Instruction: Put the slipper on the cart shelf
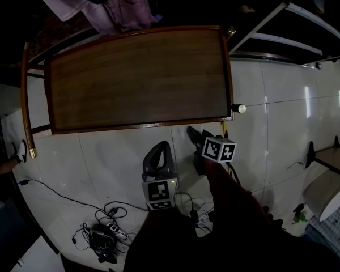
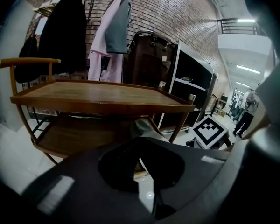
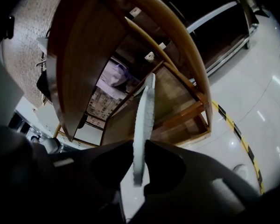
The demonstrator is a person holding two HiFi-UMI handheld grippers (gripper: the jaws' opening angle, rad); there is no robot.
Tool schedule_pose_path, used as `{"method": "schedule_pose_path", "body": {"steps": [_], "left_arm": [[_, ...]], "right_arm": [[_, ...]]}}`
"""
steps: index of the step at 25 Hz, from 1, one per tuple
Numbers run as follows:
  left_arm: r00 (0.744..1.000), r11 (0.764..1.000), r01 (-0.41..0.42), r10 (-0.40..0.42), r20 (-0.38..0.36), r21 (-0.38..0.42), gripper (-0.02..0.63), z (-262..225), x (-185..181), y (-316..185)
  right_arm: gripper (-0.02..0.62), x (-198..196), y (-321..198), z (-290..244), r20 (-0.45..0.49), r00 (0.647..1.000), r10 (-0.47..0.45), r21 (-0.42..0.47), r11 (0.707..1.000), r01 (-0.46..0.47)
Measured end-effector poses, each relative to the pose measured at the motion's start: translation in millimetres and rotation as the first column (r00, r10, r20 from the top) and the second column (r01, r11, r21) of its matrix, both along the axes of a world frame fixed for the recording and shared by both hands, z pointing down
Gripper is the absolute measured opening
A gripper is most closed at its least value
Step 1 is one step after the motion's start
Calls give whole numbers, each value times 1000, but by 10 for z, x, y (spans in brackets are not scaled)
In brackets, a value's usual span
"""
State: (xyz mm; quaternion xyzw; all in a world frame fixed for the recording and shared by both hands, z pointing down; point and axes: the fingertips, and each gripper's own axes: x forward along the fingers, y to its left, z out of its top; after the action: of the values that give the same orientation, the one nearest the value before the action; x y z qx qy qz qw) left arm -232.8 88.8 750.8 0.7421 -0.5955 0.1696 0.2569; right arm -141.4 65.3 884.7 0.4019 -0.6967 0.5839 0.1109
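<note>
Your left gripper [image 1: 160, 171] has its jaws closed on a grey slipper [image 1: 153, 158], which stands up off the tips over the pale tiled floor [image 1: 283, 123], just short of the near edge of the wooden cart [image 1: 136, 78]. Looking along that left gripper [image 2: 141, 146], the grey slipper [image 2: 147, 125] pokes out beyond the dark jaws, in front of the lower shelf [image 2: 70, 136] and below the level of the top shelf [image 2: 98, 90]; neither shelf has a slipper on it that you can see here. Your right gripper [image 1: 201, 146] is just beside the left one, a little nearer the cart, and it pinches a second, white-soled slipper [image 1: 191, 134] whose far end comes up to the cart's near rim in the head view. Along your right gripper [image 3: 140, 157] the jaws are clamped on that white-soled slipper [image 3: 143, 115], seen edge-on as a thin pale strip, with the camera rolled so the cart looks tipped over; the strip points toward the lower shelf [image 3: 175, 94], but you cannot tell whether it touches the wood. A tangle of cables [image 1: 102, 231] lies on the floor to your left, and clothes [image 2: 109, 36] hang against a brick wall [image 2: 168, 17] behind the cart
</note>
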Motion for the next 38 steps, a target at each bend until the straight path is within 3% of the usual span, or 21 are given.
{"method": "schedule_pose_path", "body": {"steps": [5, 12, 19, 29, 34, 38], "left_arm": [[1000, 1000, -26, 26, 9, 10, 15, -141, 21, 99], [997, 997, -72, 72, 22, 1, 15, -345, 32, 245], [989, 989, -151, 151, -1, 14, 15, -616, 302, 400], [965, 964, -264, 264, 13, 33, 15, -840, 364, 620], [947, 947, -322, 322, 10, 21, 15, -836, 467, 734], [919, 918, -395, 395, 4, 22, 15, -868, 689, 803]], "right_arm": [[66, 88, 273, -198, 0, 1000, -19, 7, 1000, 19], [66, 231, 772, -515, -69, 995, -67, 18, 997, 69], [66, 383, 1199, -859, -109, 991, -77, 6, 997, 78], [67, 493, 1734, -1218, -125, 992, -7, -23, 1000, 5], [66, 678, 2038, -1223, -144, 986, 89, -66, 993, -100], [66, 875, 2210, -1262, -183, 969, 165, -70, 981, -180]]}}
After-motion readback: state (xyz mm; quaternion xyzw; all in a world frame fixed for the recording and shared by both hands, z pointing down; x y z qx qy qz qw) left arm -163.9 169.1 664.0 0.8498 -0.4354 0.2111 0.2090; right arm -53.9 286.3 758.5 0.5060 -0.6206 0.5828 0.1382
